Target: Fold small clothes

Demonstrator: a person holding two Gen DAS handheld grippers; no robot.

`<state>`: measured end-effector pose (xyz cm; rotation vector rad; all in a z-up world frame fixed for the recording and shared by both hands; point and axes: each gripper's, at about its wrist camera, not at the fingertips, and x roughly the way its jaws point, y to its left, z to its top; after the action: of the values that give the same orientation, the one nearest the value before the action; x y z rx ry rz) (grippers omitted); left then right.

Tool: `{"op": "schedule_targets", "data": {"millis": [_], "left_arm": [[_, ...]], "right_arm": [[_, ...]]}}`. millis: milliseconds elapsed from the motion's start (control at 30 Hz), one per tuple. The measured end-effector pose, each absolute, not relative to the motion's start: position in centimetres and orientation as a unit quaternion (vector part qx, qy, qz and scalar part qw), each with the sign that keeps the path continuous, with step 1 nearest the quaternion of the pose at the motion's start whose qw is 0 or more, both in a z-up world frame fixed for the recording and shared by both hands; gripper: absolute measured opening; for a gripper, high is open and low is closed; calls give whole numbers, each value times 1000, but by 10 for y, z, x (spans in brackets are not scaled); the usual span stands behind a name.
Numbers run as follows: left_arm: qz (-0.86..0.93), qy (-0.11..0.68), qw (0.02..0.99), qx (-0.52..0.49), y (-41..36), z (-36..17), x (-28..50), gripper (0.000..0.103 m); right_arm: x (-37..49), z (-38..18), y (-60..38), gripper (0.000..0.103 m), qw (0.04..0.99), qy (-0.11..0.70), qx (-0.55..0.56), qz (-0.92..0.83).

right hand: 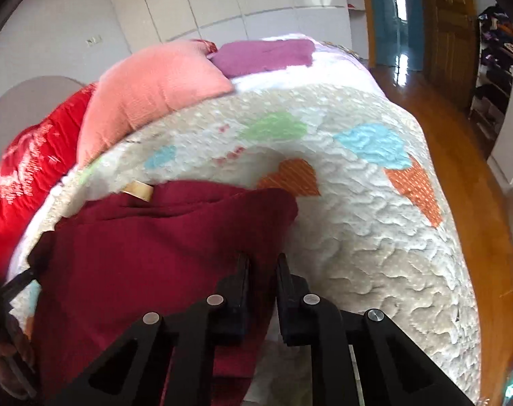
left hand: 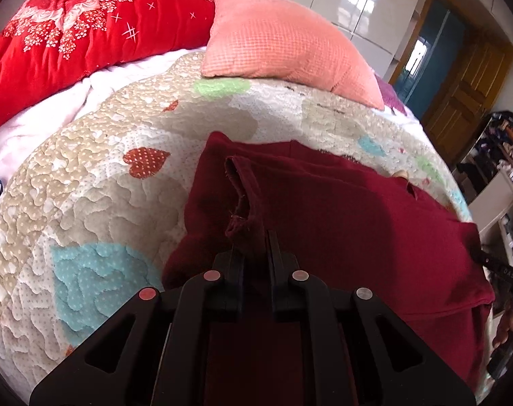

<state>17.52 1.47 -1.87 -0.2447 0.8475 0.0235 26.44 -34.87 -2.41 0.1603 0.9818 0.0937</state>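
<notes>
**Both claws pinch the near edge of the dark red garment**

The left gripper [left hand: 255, 240] has its fingers drawn close together on a frayed, bunched hem of the dark red knit garment [left hand: 341, 203], which spreads ahead and to its right over the cream quilted bedspread with coloured hearts [left hand: 97, 182]. Bare quilt lies open to its left and ahead, up to the salmon-pink waffle-textured pillow [left hand: 283, 37] and the red floral padded quilt [left hand: 70, 37].

The right gripper [right hand: 263, 264] grips the garment's [right hand: 137, 253] right-hand edge between nearly closed fingers. To its right the bedspread [right hand: 375, 237] runs bare to the bed's edge, then drops to the glossy orange wooden floor [right hand: 459, 142].

Pale letters on the other gripper, at the left view's right margin, are too small to read.
</notes>
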Motion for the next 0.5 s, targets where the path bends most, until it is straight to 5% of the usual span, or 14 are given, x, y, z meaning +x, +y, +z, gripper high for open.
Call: {"op": "schedule_targets", "data": {"millis": [300,500], "left_arm": [[-3,411,902,-129,19,-14,168,13],[2,416,902,-111,12,-11,161,13]], "right_arm": [[201,16,-337,19,892,435,84,88],[188,-14,-317,20,882,463,6,82]]}}
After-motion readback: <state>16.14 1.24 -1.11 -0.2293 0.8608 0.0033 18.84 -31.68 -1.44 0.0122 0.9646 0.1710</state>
